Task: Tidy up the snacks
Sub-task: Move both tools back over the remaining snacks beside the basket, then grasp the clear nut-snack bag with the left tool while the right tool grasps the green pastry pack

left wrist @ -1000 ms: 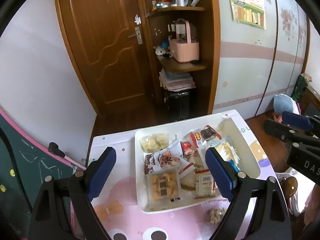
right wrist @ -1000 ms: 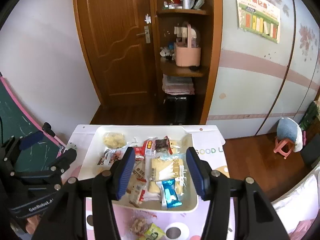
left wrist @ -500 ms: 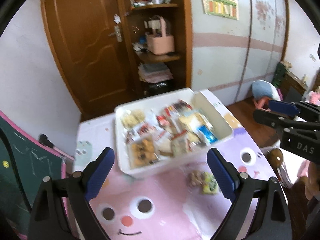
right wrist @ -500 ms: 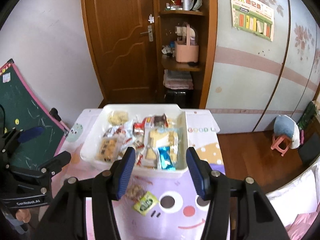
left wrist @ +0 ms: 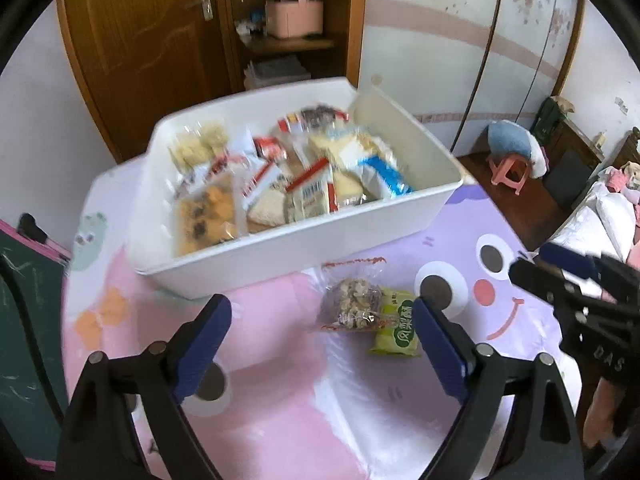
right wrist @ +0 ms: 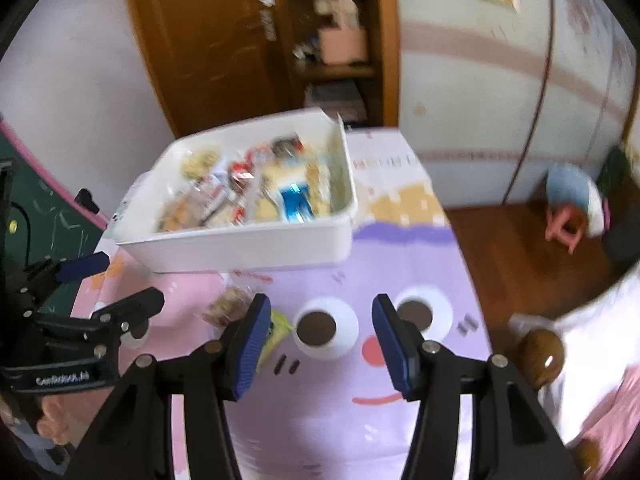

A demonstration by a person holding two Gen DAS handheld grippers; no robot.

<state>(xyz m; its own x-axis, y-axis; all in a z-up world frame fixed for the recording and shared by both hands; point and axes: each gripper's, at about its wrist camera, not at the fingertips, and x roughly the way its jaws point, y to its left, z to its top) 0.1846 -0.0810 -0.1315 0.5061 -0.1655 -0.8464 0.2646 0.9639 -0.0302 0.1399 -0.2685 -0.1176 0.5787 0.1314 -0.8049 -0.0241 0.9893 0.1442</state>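
Observation:
A white bin (left wrist: 304, 240) full of wrapped snacks stands on the pink and purple cartoon table (left wrist: 280, 400); it also shows in the right wrist view (right wrist: 240, 244). In front of it lie a clear bag of brown snack (left wrist: 352, 306) and a green-yellow packet (left wrist: 398, 328). My left gripper (left wrist: 320, 344) is open and empty, low over the table just before them. My right gripper (right wrist: 318, 344) is open and empty, over the purple part, with the brown bag (right wrist: 230, 306) and the green packet (right wrist: 278, 332) behind its left finger.
A green chalkboard (left wrist: 24, 344) leans at the table's left. Beyond the table are a wooden door (left wrist: 144, 40), shelves with a pink basket (left wrist: 294, 20), and a pink stool (left wrist: 510, 170) on the floor at right. A bed edge (right wrist: 592, 344) is at right.
Both grippers have pulled back and dropped lower, away from above the bin. The two loose packets in front of the bin now lie near the fingertips. Both grippers stay open.

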